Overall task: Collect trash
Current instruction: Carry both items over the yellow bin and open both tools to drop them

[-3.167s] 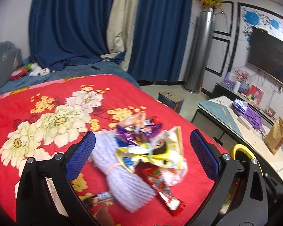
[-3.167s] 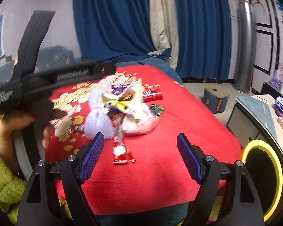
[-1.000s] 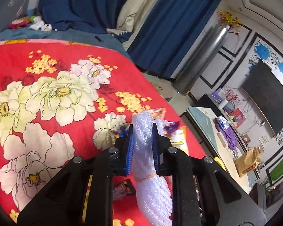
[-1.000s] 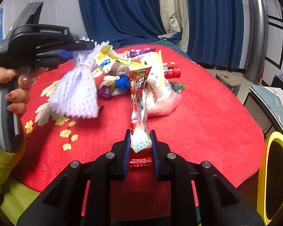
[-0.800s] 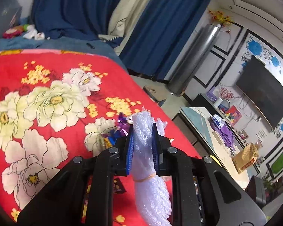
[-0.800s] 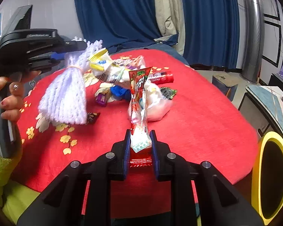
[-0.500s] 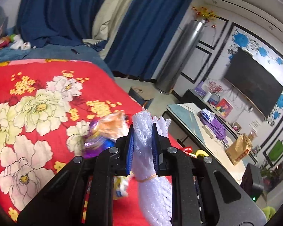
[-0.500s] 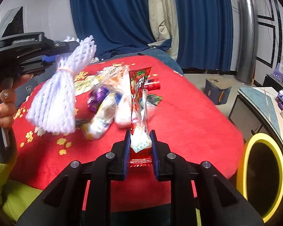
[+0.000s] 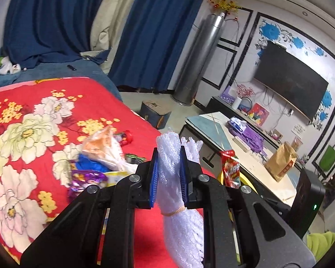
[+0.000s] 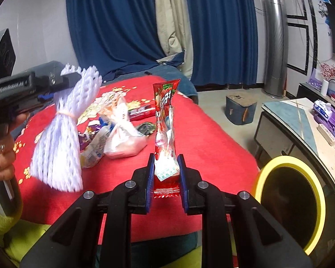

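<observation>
- Left tool: jaws narrow, clamped on a white foam net bundle, gripped above its rubber band. In the right wrist view the bundle hangs in the air at left of frame, flared end down, above the red floral bedspread.
- Right tool: jaws narrow, pinching the bottom edge of a red snack wrapper. Wrapper stands upright at centre frame, top end flared. In the left wrist view the same wrapper shows right of centre, just beside the foam.
- Yellow-rimmed bin: lower right of the right wrist view, beside the bed edge, dark opening facing the camera. Neither held item is over it, as far as I can tell.
- Rest of the trash pile lies on the bedspread left of centre in the left wrist view: clear bag with orange print, purple wrapper, blue piece, yellow packet, red tube behind. Touching and overlapping.
- Background: blue curtains upper left, coffee table and TV at right.
</observation>
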### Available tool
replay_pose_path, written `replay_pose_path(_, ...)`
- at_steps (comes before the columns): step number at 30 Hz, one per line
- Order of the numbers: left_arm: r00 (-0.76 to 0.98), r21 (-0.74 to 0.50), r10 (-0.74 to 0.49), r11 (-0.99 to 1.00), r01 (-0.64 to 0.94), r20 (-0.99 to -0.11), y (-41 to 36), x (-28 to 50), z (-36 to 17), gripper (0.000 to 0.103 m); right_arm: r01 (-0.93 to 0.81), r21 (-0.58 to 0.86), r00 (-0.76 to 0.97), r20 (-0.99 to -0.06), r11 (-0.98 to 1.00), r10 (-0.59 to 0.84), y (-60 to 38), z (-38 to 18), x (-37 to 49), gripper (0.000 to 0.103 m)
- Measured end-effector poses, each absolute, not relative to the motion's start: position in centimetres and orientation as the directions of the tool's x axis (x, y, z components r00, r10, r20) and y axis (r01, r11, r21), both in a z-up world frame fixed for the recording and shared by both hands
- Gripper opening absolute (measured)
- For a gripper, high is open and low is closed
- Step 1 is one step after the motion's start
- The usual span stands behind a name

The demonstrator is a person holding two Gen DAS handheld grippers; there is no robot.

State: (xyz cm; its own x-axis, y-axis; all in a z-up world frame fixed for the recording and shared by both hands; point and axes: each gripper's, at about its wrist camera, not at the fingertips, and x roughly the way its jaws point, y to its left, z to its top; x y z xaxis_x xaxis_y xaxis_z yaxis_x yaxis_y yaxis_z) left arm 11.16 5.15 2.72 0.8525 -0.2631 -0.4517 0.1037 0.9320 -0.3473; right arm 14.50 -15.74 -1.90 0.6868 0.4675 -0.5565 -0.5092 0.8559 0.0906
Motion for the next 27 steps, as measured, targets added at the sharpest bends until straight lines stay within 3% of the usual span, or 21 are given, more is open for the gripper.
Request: replay_pose_path(27, 0.833, -0.257, -0.331, 0.937, 0.235, -0.443, -5.4, 14.8, 2.0, 0.011, -0.356, 0.134, 0.753, -0.546, 0.925, 0.369, -23.6, -1.9, 14.9, 0.019)
